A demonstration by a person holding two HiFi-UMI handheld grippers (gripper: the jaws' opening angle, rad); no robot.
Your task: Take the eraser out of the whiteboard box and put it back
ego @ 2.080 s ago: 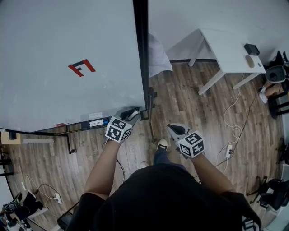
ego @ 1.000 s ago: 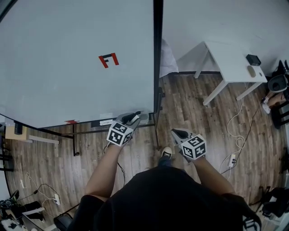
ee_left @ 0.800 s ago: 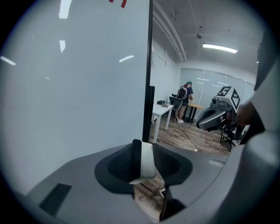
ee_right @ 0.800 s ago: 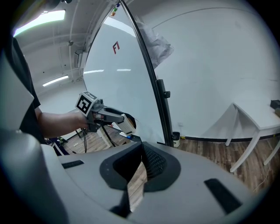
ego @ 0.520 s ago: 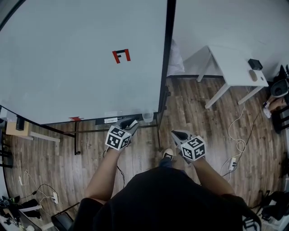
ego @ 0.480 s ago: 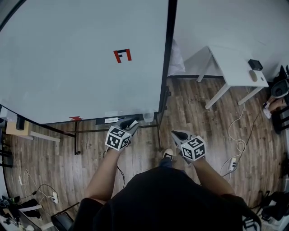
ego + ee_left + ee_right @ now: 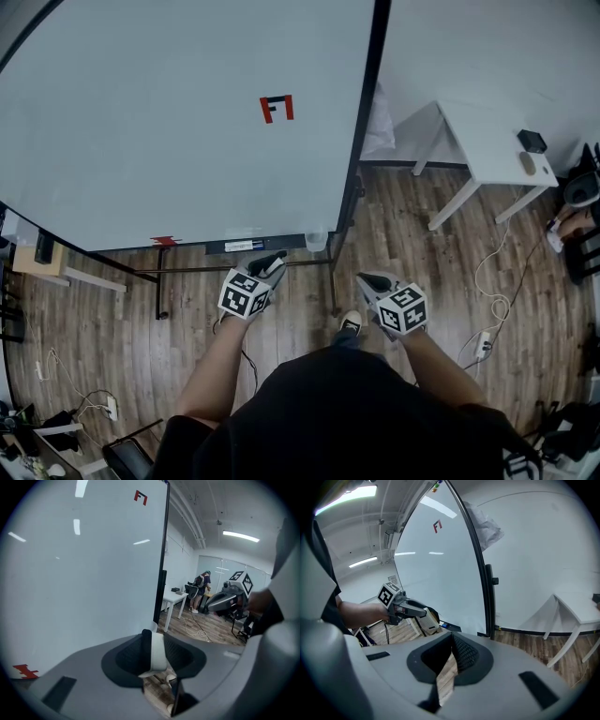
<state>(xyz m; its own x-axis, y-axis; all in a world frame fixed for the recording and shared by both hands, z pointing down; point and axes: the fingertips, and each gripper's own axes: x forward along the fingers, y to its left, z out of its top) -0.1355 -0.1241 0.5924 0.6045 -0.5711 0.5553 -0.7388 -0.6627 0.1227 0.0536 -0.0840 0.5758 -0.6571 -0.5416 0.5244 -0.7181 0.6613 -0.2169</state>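
Observation:
My left gripper hangs just below the whiteboard's bottom rail, shut on the eraser, a white felt block with a black strip. The right gripper view shows the same eraser sticking out of the left gripper's jaws. The small translucent whiteboard box hangs at the board's lower right corner, a short way up and right of the eraser. My right gripper hovers over the floor to the right. Its jaws meet at the tips with nothing between them.
A black post edges the board on the right, and stand legs run under it. A white table stands at the right, with cables on the wooden floor. My shoe shows between the grippers. People stand far off.
The left gripper has drawn back from the board's lower right corner and the box, with the eraser in it. The board has slid right in the head view. The right gripper has barely shifted.

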